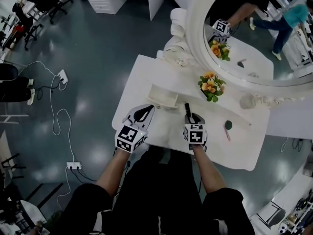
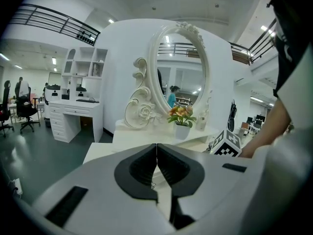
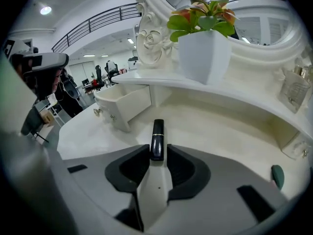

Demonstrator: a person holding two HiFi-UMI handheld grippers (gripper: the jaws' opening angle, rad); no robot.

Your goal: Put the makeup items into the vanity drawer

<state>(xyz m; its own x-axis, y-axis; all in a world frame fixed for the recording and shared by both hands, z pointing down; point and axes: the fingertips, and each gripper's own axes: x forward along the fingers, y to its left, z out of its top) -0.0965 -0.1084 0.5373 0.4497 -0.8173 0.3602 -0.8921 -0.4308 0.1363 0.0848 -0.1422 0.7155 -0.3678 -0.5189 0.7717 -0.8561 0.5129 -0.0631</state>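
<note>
Clenched on the near end of a black tube [image 3: 157,138], the jaws of the right gripper [image 3: 156,153] hold it pointing ahead and slanting down over the white desk [image 1: 142,75]. The left gripper [image 2: 156,148] has its jaws pressed together with nothing held, and sits at the desk's front edge, just short of the drawer [image 3: 129,102]. That small drawer stands pulled open on the desk, ahead and left of the tube, two knobs on its front. Right of the right gripper, a green round item [image 1: 228,125] and a pink stick [image 1: 227,133] lie on the desk. Farther back stands a flower pot [image 3: 204,53], then the carved oval mirror [image 1: 244,33].
</note>
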